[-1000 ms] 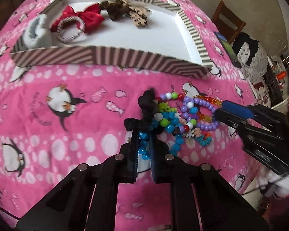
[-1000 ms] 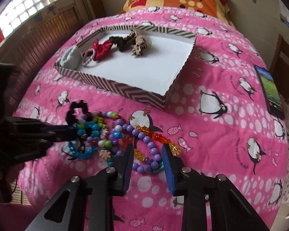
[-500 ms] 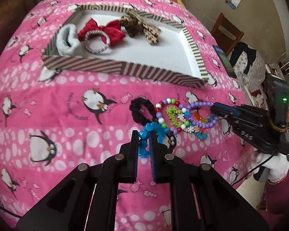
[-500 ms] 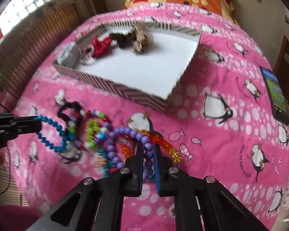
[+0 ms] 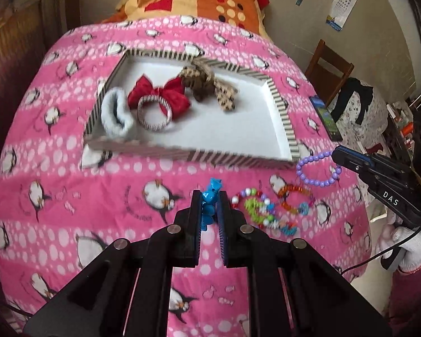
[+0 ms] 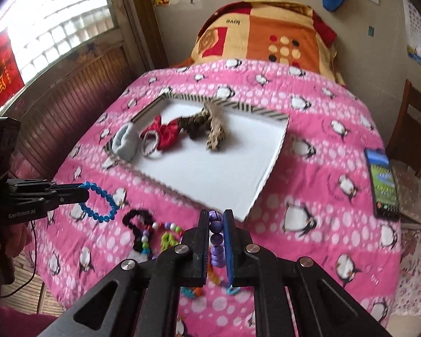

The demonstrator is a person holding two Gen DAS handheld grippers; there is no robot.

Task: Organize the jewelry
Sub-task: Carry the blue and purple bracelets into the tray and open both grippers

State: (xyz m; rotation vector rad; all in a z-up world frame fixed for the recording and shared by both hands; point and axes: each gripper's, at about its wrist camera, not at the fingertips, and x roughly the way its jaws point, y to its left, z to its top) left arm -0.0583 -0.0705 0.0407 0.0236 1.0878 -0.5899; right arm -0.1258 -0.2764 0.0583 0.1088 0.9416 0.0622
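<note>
My left gripper [image 5: 210, 196] is shut on a blue bead bracelet [image 5: 210, 193], which hangs in the air in the right wrist view [image 6: 99, 202]. My right gripper [image 6: 216, 219] is shut on a purple bead bracelet [image 6: 217, 241], which hangs as a loop in the left wrist view [image 5: 318, 168]. Both are lifted above the pink bedspread, in front of the striped-rim white tray [image 5: 283, 112]. Several bead bracelets [image 5: 269, 210] and a black scrunchie [image 6: 136, 224] lie on the bedspread.
The tray holds a white scrunchie [image 5: 113, 112], a red bow with a striped band [image 5: 160, 101] and a leopard-print bow [image 5: 207, 84]. A phone [image 6: 383, 185] lies at the bed's right edge. A wooden chair [image 5: 328, 70] stands beyond it.
Both grippers have risen and pulled back from the pile, each lifting its bracelet off the bedspread. The right gripper closed on the purple bracelet a second ago.
</note>
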